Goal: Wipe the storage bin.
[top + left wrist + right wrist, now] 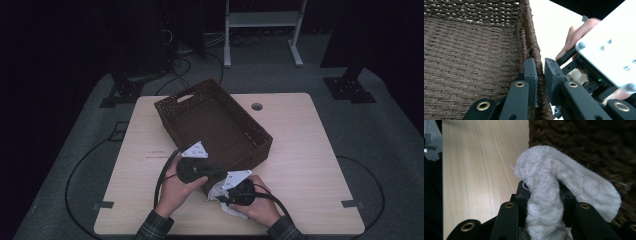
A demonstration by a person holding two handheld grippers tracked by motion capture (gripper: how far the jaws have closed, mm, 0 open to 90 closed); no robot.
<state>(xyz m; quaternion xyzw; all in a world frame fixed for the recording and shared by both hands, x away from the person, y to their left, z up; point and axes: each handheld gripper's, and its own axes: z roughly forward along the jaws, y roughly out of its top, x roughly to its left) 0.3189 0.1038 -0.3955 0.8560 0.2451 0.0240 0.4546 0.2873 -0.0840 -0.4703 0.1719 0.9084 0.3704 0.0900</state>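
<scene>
Wicker basket (pixel 240 131) sits mid-table (pixel 310 165); just before its near wall, a knitted cloth, perhaps a sock (pixel 544 202), lies right of the corner.

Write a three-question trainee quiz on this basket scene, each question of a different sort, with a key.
1. True or false: the left tongs are clamped on the wall of the woven basket.
2. What do the right tongs hold? A) a white knitted cloth B) a black cable C) nothing
3. Fill in: in the high view, the white knitted cloth lies on the table, just outside the basket's ____ end, the one closest to the person.

Key
1. True: one jaw stands inside the wall, the other outside.
2. A
3. near
</scene>
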